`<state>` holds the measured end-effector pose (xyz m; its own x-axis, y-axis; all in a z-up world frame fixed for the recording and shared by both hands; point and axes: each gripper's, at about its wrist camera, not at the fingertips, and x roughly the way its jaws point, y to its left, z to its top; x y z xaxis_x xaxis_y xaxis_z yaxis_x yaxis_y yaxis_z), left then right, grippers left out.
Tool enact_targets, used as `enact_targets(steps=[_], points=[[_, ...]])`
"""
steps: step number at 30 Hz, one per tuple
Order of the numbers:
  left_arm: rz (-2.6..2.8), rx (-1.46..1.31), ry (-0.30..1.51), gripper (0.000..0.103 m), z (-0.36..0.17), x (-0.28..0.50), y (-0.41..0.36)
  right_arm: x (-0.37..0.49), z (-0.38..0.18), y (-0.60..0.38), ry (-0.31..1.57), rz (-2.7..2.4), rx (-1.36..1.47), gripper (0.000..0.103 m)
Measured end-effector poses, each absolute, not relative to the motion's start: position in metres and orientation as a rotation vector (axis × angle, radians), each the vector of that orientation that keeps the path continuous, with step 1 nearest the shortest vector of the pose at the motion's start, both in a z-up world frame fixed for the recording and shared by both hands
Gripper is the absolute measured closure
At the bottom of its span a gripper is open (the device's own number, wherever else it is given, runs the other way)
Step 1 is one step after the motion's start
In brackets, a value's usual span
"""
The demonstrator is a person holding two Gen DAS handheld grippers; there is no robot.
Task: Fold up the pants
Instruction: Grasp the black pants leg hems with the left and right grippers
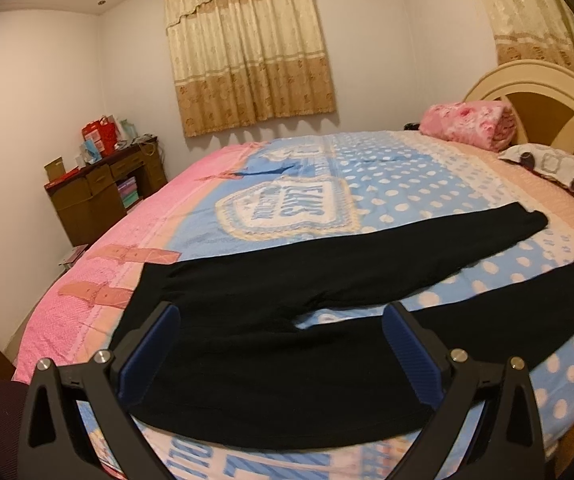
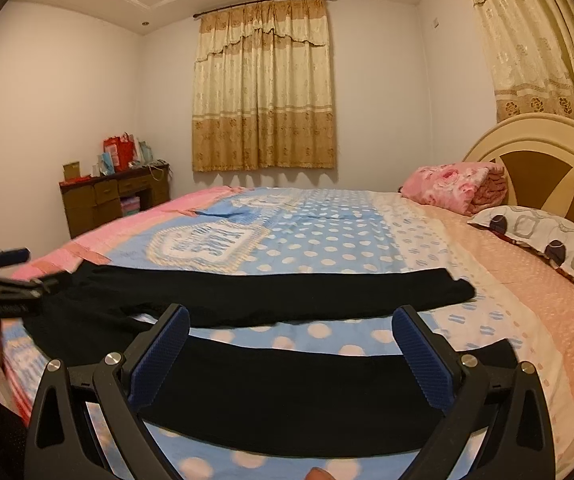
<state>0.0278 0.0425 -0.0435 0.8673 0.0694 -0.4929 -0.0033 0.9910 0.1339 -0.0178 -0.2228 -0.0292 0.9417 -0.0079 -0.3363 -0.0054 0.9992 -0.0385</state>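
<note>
left wrist view shows the black pants [image 1: 271,320] spread flat on the bed [image 1: 367,184], waist toward the pink side of the cover, the two legs running off to the right toward the pillow end. the legs lie apart in a narrow v, with a strip of blue dotted cover showing between them. the far leg ends near the peach strip of the sheet; the near leg runs close to the bed's front edge. the left tool [image 1: 281,360] hovers over the waist and seat part, its blue pads wide apart, with cloth seen between them but nothing pinched. from the right wrist view, the same pants [image 2: 287,400] fill the foreground, the near leg stretched across under the right tool [image 2: 291,364], whose pads are likewise spread wide and holding nothing. at the left edge of that view the left tool [image 2: 3,276] shows dark and blurred by the waist end. a fingertip [image 2: 319,474] peeks in at the bottom edge.

further out, a patterned pillow [image 2: 551,244] lies at the head of the bed, and behind it a folded pink flowered blanket [image 2: 451,186] rests against the cream headboard [image 2: 547,148]. a brown table [image 2: 115,196] stands in the far corner, crowded with red bags and boxes. beige curtains [image 2: 263,88] hang over the far wall, and another curtain hangs at the right above the headboard.
</note>
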Motion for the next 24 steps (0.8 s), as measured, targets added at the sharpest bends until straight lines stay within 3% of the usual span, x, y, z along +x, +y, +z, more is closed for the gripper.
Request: enact_targets(steps=[8, 16, 18, 20, 24], points=[[0.196, 0.123, 0.61, 0.0, -0.063, 0.097, 0.125, 0.042, -0.027, -0.318, 0.431, -0.111, -0.11, 0.001], [0.312, 0.069, 0.755, 0.0, -0.094, 0.181, 0.194, 0.148, -0.031, -0.431, 0.567, -0.224, 0.041, 0.002], [0.324, 0.063, 0.779, 0.0, -0.1, 0.195, 0.202, 0.176, -0.036, -0.453, 0.605, -0.249, 0.058, 0.007], [0.328, 0.058, 0.802, 0.0, -0.106, 0.211, 0.212, 0.2, -0.045, -0.472, 0.649, -0.236, 0.081, 0.023], [0.317, 0.029, 0.845, 0.0, -0.118, 0.242, 0.228, 0.247, -0.065, -0.501, 0.744, -0.212, 0.148, 0.024]])
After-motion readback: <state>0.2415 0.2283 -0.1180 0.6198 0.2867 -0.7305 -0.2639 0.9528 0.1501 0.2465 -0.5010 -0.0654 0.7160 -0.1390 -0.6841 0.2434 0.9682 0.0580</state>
